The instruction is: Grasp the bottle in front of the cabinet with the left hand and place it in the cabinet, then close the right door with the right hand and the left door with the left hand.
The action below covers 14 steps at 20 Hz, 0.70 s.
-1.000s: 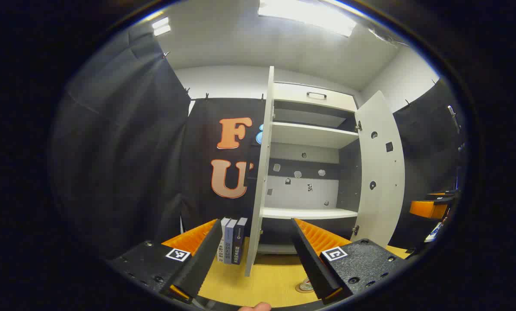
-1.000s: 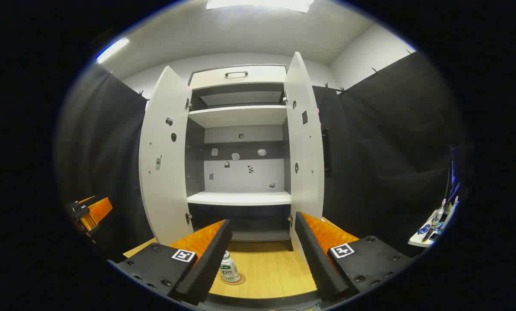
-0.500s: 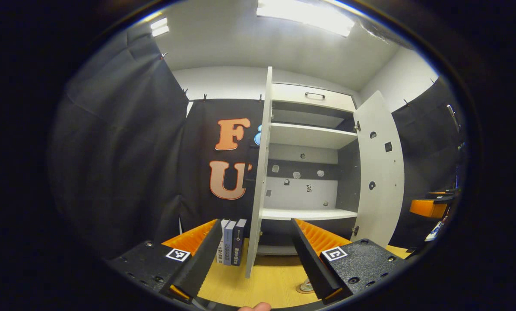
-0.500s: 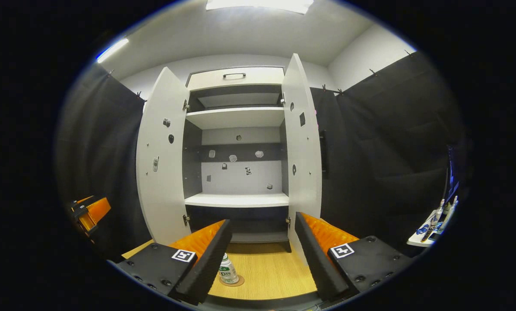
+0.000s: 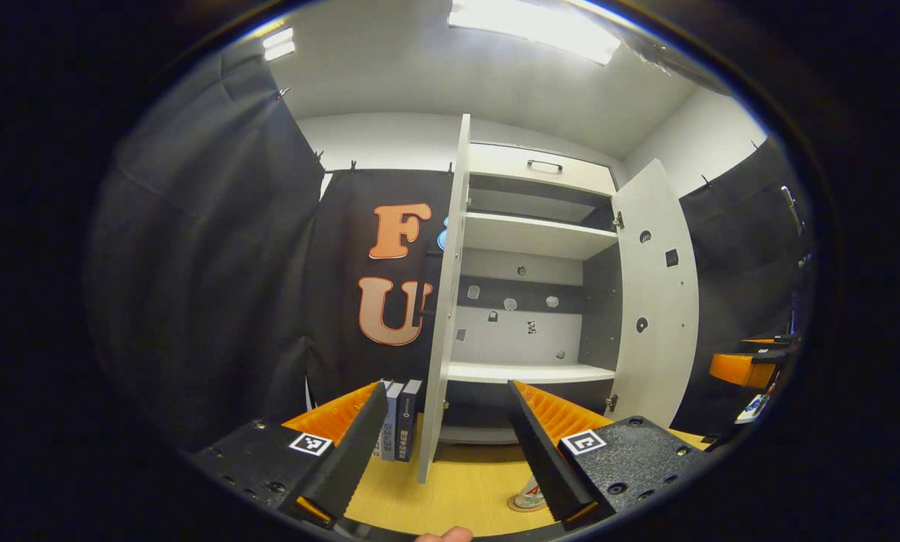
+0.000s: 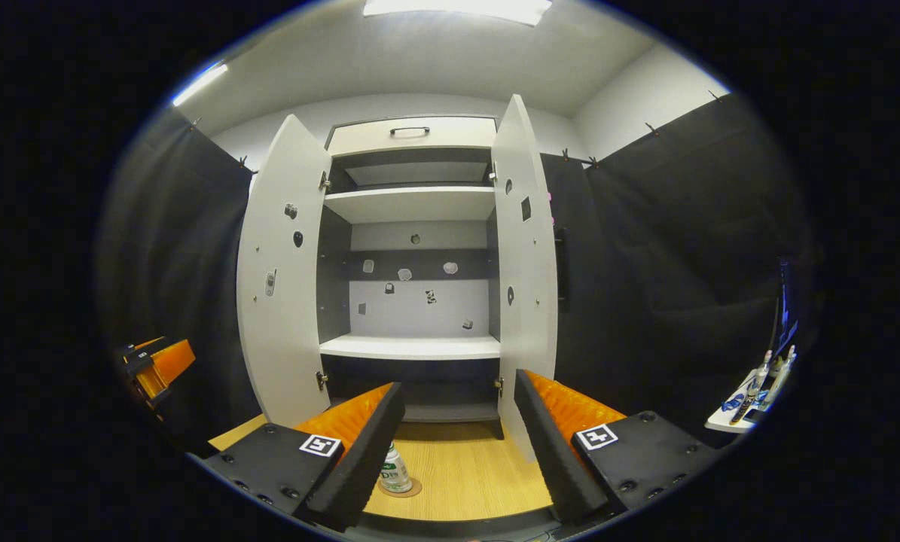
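Left hand-held gripper (image 5: 442, 444) spread wide, nothing between its fingers, aimed at the edge of the tall white cabinet's left door (image 5: 443, 301). Right hand-held gripper (image 6: 457, 444) likewise spread and empty, facing squarely into the tall white two-door cabinet (image 6: 412, 203) with both doors swung out.

From the left gripper view: cabinet seen obliquely, left door edge-on, right door (image 5: 657, 301) angled open; a short row of upright dark and grey books (image 5: 397, 429) on the light wooden bench (image 5: 457, 489) just left of the left door; the other gripper's orange part far off at the right edge; a fingertip at the bottom edge. From the right gripper view: both door inner faces and the white shelves, plus a small white side shelf with bottles (image 6: 751, 391) far right, and the other gripper far left.

Small clear plastic bottle with green label (image 6: 395, 473) upright on a round brown coaster (image 6: 408, 491), on the bench in front of the cabinet, showing beside the right gripper's left finger. In the left gripper view, the bottle (image 5: 531, 497) low and partly hidden behind the left gripper's right finger.
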Motion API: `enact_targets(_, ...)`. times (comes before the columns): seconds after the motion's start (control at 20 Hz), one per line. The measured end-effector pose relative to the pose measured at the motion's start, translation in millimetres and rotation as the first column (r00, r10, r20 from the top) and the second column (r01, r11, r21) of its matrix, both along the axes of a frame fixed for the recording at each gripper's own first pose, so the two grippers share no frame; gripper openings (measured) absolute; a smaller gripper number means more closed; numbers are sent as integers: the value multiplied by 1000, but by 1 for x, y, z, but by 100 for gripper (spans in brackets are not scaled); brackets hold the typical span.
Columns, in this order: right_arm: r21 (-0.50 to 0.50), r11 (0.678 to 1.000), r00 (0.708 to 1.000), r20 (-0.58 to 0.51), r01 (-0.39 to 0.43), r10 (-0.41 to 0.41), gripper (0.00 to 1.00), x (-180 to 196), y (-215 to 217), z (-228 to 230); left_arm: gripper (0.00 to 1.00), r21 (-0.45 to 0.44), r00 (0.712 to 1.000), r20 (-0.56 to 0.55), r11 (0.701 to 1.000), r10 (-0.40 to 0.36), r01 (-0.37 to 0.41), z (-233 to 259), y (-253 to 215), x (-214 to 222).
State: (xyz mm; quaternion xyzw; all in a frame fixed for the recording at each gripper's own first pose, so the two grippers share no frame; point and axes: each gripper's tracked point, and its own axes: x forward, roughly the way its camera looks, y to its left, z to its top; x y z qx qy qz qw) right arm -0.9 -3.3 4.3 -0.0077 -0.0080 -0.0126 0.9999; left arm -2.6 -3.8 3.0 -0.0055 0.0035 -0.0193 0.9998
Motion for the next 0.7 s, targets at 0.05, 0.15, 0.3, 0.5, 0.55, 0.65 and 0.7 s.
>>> enact_targets(0.05, -2, 1000, 1000, 0, -2, 2, 97, 2, -1, 2, 95, 0, 1000, 0, 1000, -2, 2, 1, -1, 0)
enact_targets(0.15, 0, 1000, 1000, -19, -3, 3, 97, 7, -7, 1, 95, -2, 1000, -8, 1000, -4, 4, 1, -5, 1)
enact_targets(0.3, 7, 1000, 1000, -8, -16, 16, 97, 16, -18, 6, 95, -18, 999, -30, 1000, -23, 23, -4, -39, 20)
enact_targets(0.5, -13, 998, 998, 12, -59, 60, 97, 30, -35, 15, 95, -62, 996, -73, 997, -46, 42, -19, -74, 31)
enact_targets(0.55, -9, 997, 997, 3, -81, 81, 97, 35, -38, 14, 95, -85, 994, -88, 995, -63, 55, -28, -89, 35)
enact_targets(0.65, 4, 992, 992, -2, -129, 129, 97, 44, -45, 13, 96, -101, 990, -117, 993, -79, 67, -50, -114, 46)
enact_targets(0.7, 8, 989, 989, -3, -147, 147, 97, 48, -51, 14, 96, -93, 988, -136, 993, -77, 65, -62, -124, 51)
